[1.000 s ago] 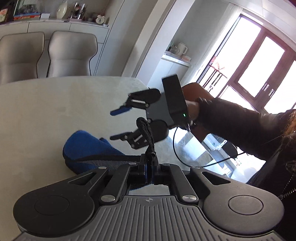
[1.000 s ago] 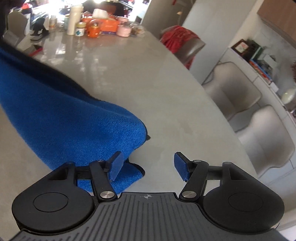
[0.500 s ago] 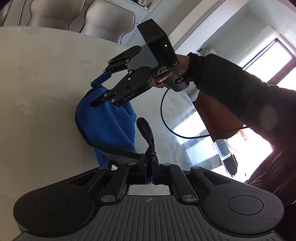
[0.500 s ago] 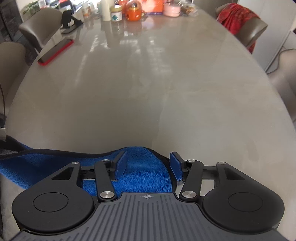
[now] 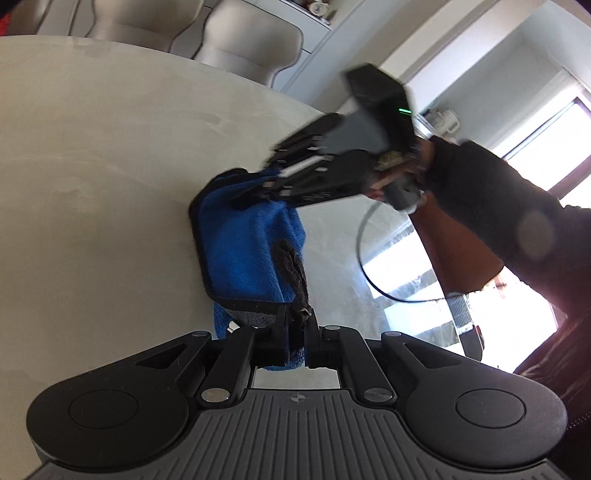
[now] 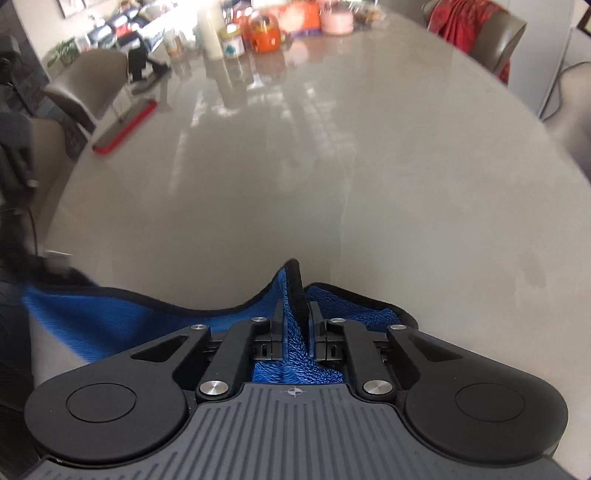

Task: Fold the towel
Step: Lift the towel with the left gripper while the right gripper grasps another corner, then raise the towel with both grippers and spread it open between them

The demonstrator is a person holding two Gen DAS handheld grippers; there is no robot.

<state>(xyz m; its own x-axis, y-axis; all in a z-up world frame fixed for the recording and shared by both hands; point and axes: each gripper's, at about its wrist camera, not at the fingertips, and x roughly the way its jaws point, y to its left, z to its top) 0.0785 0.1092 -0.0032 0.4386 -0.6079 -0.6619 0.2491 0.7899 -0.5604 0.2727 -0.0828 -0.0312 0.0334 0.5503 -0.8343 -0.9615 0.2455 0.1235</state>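
Observation:
The blue towel (image 5: 247, 243) with black trim lies bunched on the pale table. My left gripper (image 5: 295, 332) is shut on the towel's near corner, where a dark hanging loop (image 5: 291, 273) sticks up. My right gripper (image 5: 258, 192) shows blurred at the towel's far edge. In the right wrist view my right gripper (image 6: 297, 325) is shut on a pinched fold of the towel (image 6: 129, 317), which stretches away to the left.
The long glossy table (image 6: 332, 166) carries jars, an orange pot (image 6: 264, 31) and boxes at its far end, and a red-edged phone (image 6: 125, 127) at the left. Chairs stand around it. A cable (image 5: 373, 266) hangs from the right gripper. Bright windows at the right.
My right gripper came down over the towel's far edge and shut on it; it was open before. The left gripper stayed shut on its corner and tilted.

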